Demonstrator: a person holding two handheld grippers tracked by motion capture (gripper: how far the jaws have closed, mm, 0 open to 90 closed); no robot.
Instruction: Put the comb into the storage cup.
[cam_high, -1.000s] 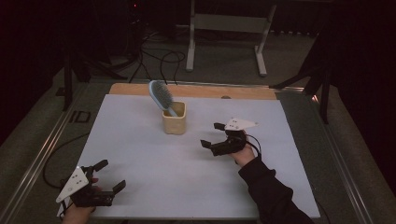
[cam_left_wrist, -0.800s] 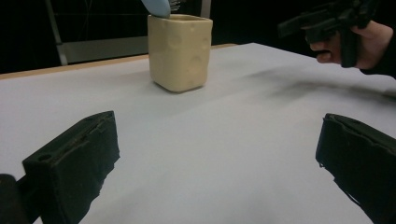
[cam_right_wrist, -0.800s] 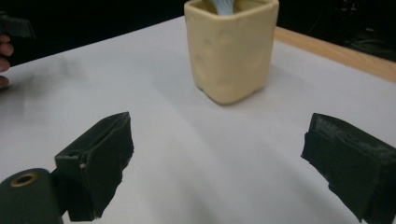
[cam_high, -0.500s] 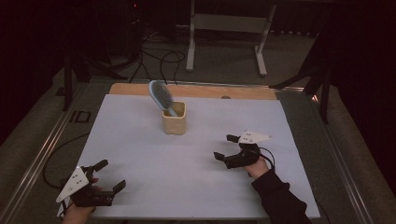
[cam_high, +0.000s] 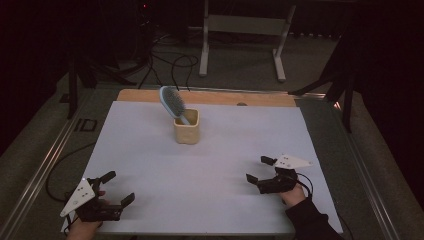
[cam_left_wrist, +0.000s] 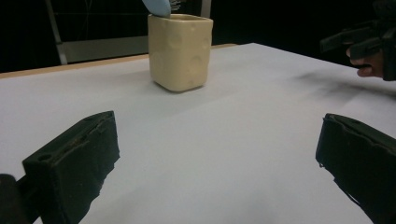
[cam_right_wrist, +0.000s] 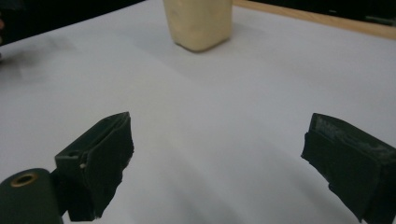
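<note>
A cream square cup (cam_high: 186, 127) stands on the white table sheet (cam_high: 220, 145), towards the back middle. A light blue hairbrush (cam_high: 172, 103) leans out of it, head up and tilted left. The cup (cam_left_wrist: 180, 50) is straight ahead in the left gripper view, and its lower part (cam_right_wrist: 199, 23) is at the top of the right gripper view. My left gripper (cam_high: 116, 187) rests open at the front left corner, nothing between its jaws. My right gripper (cam_high: 260, 169) is open at the front right, low over the sheet, and also empty.
A wooden strip (cam_high: 210, 97) edges the table's far side. Metal rails (cam_high: 45, 160) run along the left side. Beyond the table a white stand (cam_high: 245, 30) and cables (cam_high: 170, 62) sit on the dark floor. The right hand and its gripper (cam_left_wrist: 369, 44) are at the far right in the left gripper view.
My right gripper has drawn back from the middle right towards the front right edge and lowered. The left gripper, cup and brush have stayed put.
</note>
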